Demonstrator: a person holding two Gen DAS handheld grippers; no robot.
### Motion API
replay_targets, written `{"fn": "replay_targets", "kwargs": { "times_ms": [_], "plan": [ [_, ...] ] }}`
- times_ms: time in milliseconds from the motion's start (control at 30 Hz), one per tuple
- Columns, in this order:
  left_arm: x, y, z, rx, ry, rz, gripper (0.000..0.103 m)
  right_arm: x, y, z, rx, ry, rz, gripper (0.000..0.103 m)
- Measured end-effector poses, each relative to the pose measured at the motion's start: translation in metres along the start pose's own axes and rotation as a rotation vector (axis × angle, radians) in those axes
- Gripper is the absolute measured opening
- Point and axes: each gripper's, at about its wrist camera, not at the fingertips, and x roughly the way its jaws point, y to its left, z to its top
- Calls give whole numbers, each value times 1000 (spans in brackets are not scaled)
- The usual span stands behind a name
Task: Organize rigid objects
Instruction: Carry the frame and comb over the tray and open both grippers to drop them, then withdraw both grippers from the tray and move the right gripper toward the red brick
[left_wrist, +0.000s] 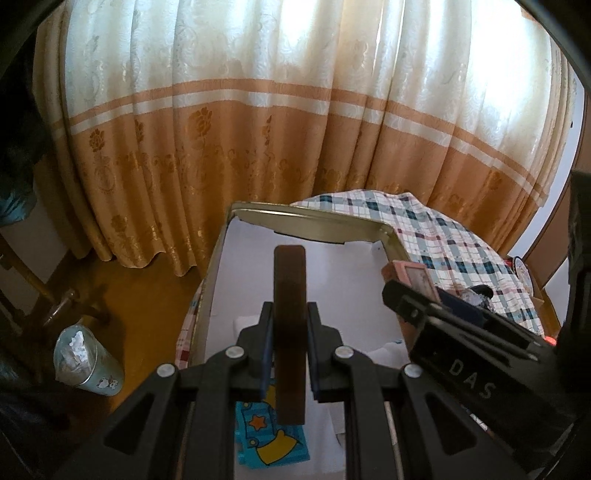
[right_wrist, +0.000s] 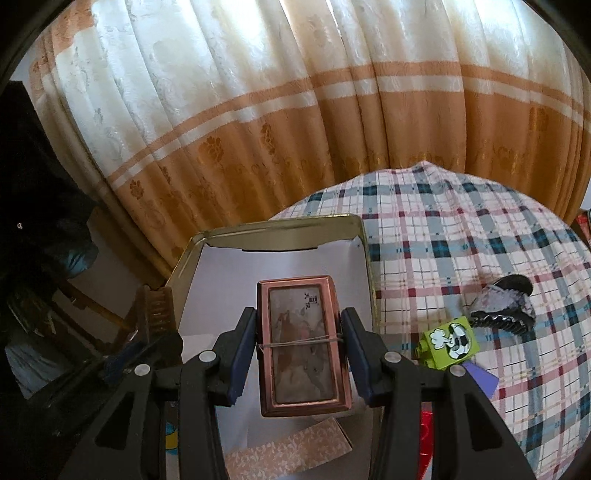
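Observation:
My left gripper (left_wrist: 289, 332) is shut on a flat dark brown wooden comb (left_wrist: 290, 295), held edge-up over the open gold tin (left_wrist: 314, 221) with a white lining. My right gripper (right_wrist: 301, 343) is shut on a copper-pink rectangular box (right_wrist: 303, 343) with a picture lid and a rubber band round it, also above the gold tin (right_wrist: 280, 225). In the left wrist view the copper-pink box (left_wrist: 410, 275) and the right gripper (left_wrist: 413, 302) show at the right. The comb (right_wrist: 155, 310) appears at the left of the right wrist view. A blue star-print card (left_wrist: 266, 432) lies in the tin.
The tin sits on a plaid cloth (right_wrist: 461, 236). On the cloth lie a green block (right_wrist: 448, 341), a dark hair claw (right_wrist: 506, 302) and a purple piece (right_wrist: 480, 380). A patterned pink strip (right_wrist: 291, 454) lies in the tin. A bin (left_wrist: 86, 362) stands on the floor by the curtain (left_wrist: 258, 129).

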Motion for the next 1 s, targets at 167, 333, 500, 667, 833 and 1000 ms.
{"fn": "replay_targets", "kwargs": {
  "times_ms": [167,333,500,667,833,1000],
  "plan": [
    [4,-1,3,5,0,17,14,4,-6,2,36,15,64,51],
    [-15,-9,3,40,-77,72,83,-21,-14,2,87,-46,95,65],
    [-31,-12,2,37,-125,93,102,-55,-28,-9,140,-154,72,74],
    [-29,-21,-6,45,-93,82,102,-79,-44,-22,179,-206,27,75],
    [-31,-32,-16,66,-84,90,102,-93,-61,-31,199,-237,-22,75],
    [-35,-40,-25,74,-90,92,102,-104,-70,-42,198,-269,-72,75]
  ]
}}
